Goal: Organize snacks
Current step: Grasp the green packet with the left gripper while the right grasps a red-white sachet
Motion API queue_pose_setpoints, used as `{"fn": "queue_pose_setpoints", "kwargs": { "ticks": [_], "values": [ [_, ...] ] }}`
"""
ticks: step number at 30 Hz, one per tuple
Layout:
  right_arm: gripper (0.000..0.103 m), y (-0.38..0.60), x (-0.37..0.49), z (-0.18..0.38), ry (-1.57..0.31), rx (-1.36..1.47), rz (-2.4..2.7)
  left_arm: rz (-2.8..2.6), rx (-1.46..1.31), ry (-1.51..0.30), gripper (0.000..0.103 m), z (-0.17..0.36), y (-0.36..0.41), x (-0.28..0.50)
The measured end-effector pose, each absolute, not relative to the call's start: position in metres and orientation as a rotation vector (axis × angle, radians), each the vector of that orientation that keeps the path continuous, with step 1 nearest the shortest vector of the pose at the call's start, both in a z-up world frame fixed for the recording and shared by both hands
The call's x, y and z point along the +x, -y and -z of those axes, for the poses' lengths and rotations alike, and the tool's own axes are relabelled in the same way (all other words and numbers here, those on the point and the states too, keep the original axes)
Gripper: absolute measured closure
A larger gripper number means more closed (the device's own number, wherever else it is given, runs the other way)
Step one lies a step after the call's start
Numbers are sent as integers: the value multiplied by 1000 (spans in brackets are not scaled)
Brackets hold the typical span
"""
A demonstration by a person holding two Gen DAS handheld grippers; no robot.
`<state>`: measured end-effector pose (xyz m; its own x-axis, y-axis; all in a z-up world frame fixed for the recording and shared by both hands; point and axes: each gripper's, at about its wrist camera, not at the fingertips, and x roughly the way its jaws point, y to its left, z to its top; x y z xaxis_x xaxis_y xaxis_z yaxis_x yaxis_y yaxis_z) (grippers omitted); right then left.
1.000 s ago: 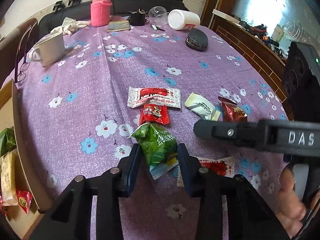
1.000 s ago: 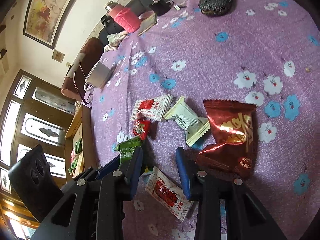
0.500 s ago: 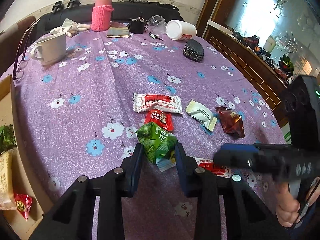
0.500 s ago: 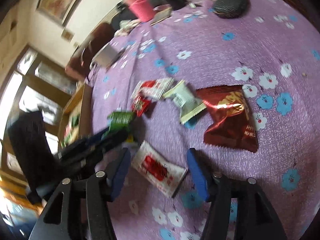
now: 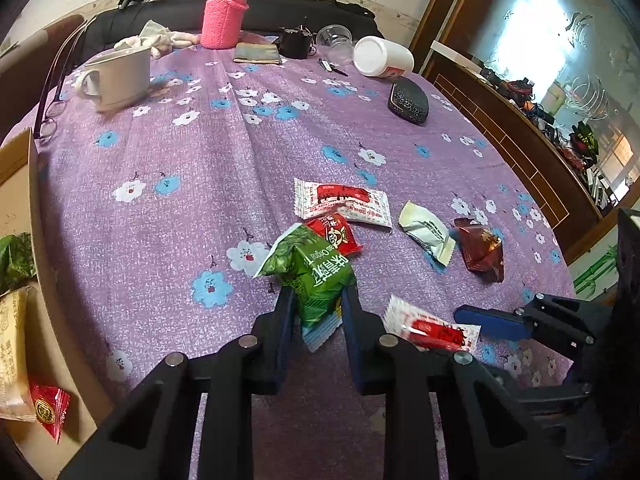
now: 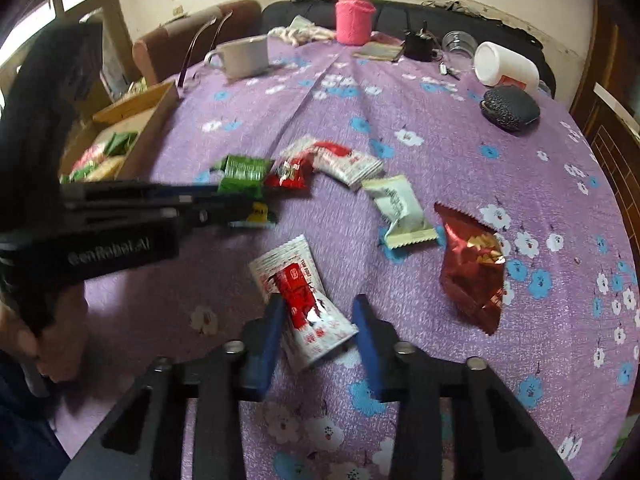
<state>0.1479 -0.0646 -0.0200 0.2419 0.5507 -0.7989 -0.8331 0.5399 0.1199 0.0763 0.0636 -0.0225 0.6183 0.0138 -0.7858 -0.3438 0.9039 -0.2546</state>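
My left gripper (image 5: 316, 316) has just closed its jaws on the green snack packet (image 5: 316, 276), lifting one end off the worktop (image 5: 200, 184). My right gripper (image 6: 318, 332) has just narrowed around the red-and-white packet (image 6: 304, 300), which lies flat between its jaws; I cannot tell if they pinch it. Both look ready for the box (image 6: 156, 100).

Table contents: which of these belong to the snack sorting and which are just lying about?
Job:
green packet in left tongs
red-and-white sachet between right tongs
cream packet
dark red packet
cardboard box

Lying about:
white mug
pink bottle
white jar
black pouch
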Motion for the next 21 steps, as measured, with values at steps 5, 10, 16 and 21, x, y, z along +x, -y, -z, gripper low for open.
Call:
{"fn": "queue_pose_setpoints", "kwargs": {
  "ticks": [5,10,16,21],
  "values": [
    [79,69,152,14,-911,-294,-966,-211,-406,-893,72,26,-64,79],
    [86,71,153,7,-901,-245,-966,-235,-319,-884,78,26,-52,81],
    [86,74,160,9,-927,-196,-959,-223,-340,-860,84,23,-57,78],
    [86,82,178,14,-979,-95,-939,-222,-366,-848,84,21,-62,77]
  ]
}}
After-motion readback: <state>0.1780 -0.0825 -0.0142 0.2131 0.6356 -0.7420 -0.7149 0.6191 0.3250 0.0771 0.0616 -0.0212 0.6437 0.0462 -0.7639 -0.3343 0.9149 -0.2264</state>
